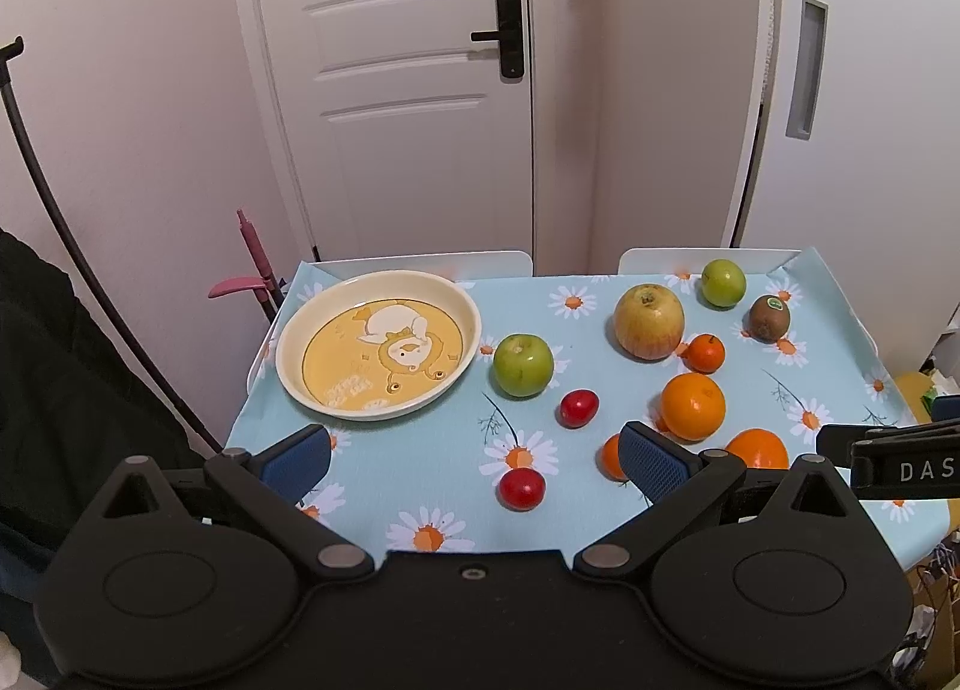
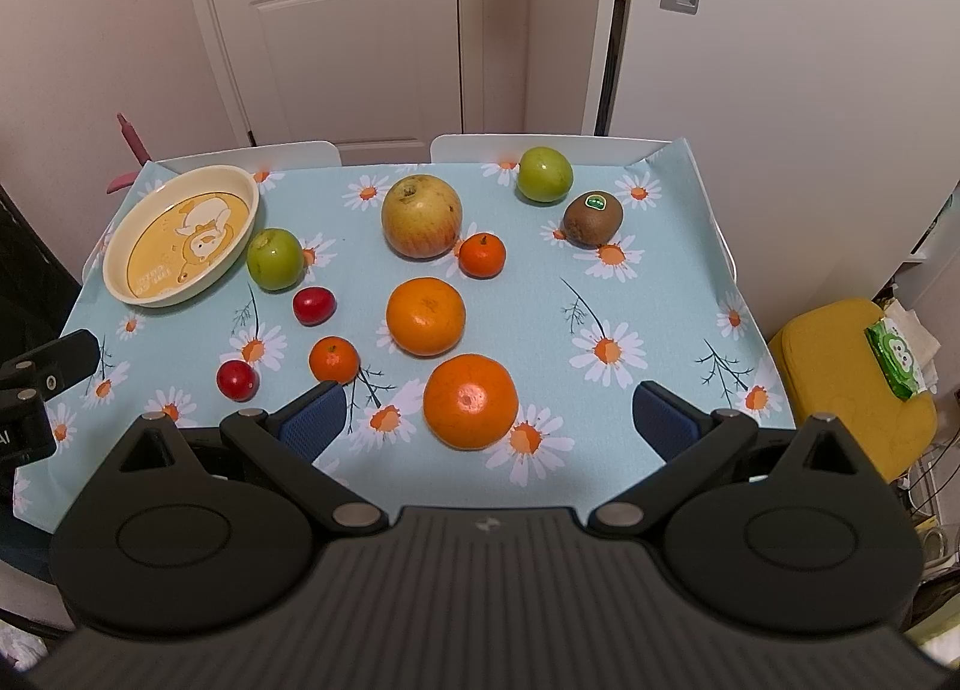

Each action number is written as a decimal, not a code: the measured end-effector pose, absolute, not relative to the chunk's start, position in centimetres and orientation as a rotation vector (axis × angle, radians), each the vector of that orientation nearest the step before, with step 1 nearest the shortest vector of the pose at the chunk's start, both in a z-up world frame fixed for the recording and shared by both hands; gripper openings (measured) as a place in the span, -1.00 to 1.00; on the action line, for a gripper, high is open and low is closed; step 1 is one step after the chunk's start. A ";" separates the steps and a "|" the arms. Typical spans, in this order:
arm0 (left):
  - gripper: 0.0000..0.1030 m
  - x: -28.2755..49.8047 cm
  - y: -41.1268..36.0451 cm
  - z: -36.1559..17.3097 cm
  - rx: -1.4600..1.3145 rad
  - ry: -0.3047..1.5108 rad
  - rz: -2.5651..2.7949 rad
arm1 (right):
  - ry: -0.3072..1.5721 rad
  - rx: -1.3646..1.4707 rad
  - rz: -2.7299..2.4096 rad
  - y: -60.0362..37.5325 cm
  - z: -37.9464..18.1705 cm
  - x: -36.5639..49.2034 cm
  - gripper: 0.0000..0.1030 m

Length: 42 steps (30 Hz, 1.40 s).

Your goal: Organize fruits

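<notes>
A cream plate [image 1: 288,354] [image 2: 252,198] with a yellow cartoon print lies empty at the table's far left. Beside it sits a green apple [image 1: 522,364] [image 2: 275,258]. Two small red fruits [image 1: 579,407] [image 1: 522,488] [image 2: 314,305] [image 2: 237,379] lie near the middle. Further right are a big yellow-red apple [image 1: 648,321] [image 2: 422,216], two oranges [image 1: 693,405] [image 2: 426,316] [image 2: 470,401], small tangerines [image 1: 705,353] [image 2: 482,254] [image 2: 333,359], another green apple [image 1: 723,282] [image 2: 544,174] and a kiwi [image 1: 769,318] [image 2: 592,219]. My left gripper [image 1: 474,459] and right gripper [image 2: 491,414] both hover open over the near edge, holding nothing.
The table wears a light blue daisy cloth [image 1: 420,480] [image 2: 630,294]. Two white chair backs [image 2: 252,155] stand behind it, before a white door [image 1: 396,90]. A yellow stool [image 2: 852,384] with a green packet stands at the right. A dark garment [image 1: 60,378] hangs left.
</notes>
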<state>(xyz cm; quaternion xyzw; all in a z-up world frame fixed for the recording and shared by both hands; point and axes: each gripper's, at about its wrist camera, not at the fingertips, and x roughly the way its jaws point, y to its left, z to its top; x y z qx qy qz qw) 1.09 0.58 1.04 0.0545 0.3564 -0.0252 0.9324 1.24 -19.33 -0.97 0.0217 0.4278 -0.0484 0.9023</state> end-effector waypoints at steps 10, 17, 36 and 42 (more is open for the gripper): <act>1.00 2.3 0.4 -0.1 0.175 0.727 -0.092 | 0.871 0.084 -0.086 -20.0 -2.4 1.7 1.00; 1.00 3.1 -0.1 -3.9 0.234 0.722 -0.143 | 0.884 0.059 -0.069 -20.5 -6.0 2.4 1.00; 0.31 5.7 -2.1 -13.4 0.222 0.752 -0.029 | 0.839 -0.019 0.163 -21.2 -12.9 5.1 1.00; 0.17 6.5 -3.1 -14.6 0.224 0.747 -0.008 | 0.840 -0.007 0.197 -21.4 -13.9 5.5 0.85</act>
